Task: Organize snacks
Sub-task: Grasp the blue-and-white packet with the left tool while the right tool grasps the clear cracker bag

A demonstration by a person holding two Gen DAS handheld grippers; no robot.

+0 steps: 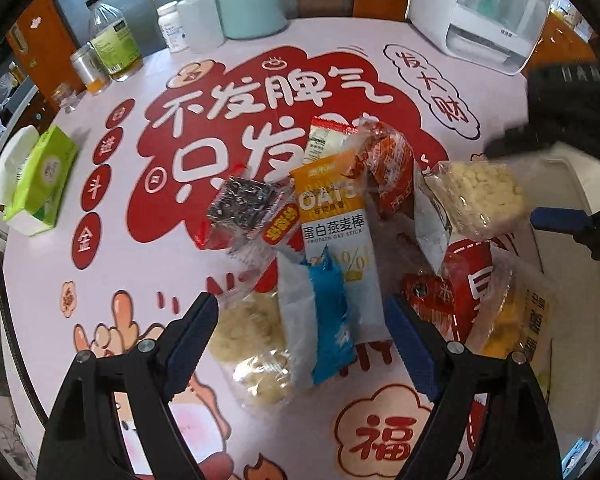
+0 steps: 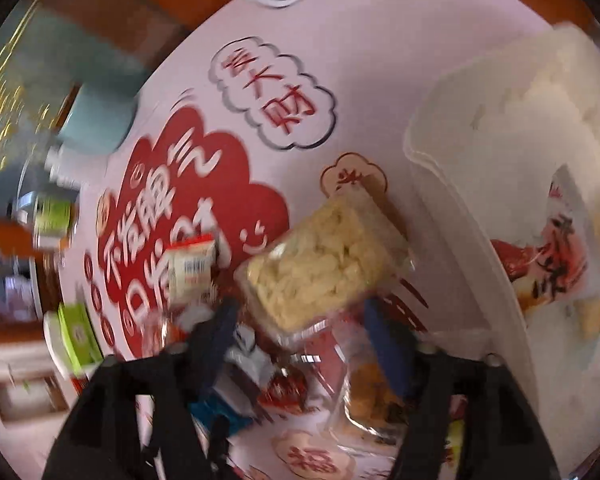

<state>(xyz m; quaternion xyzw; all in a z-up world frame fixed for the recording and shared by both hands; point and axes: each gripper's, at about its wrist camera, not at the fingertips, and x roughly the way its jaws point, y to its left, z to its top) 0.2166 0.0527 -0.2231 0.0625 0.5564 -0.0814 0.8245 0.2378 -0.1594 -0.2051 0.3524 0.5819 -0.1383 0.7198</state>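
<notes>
A heap of snack packets lies mid-table: an orange-and-white oat stick [image 1: 336,248], a blue-and-white packet [image 1: 324,324], a black seaweed packet [image 1: 244,204], a red packet [image 1: 392,168] and a clear rice-puff packet [image 1: 252,344]. My left gripper [image 1: 302,316] is open, its fingers either side of the oat stick and blue packet, just above them. My right gripper [image 2: 300,316] is shut on a clear packet of pale puffed-rice cake [image 2: 320,268], held in the air beside the white bin [image 2: 452,152]. The cake packet [image 1: 480,196] and right gripper [image 1: 516,184] also show in the left wrist view.
The white bin [image 1: 572,184] at the right holds a red-and-white packet [image 2: 560,248]. A green tissue pack [image 1: 44,176] sits at the left. Bottles [image 1: 116,40], a mint jar [image 1: 252,0] and a white appliance [image 1: 484,12] line the far edge. A yellow snack packet [image 1: 512,320] lies by the bin.
</notes>
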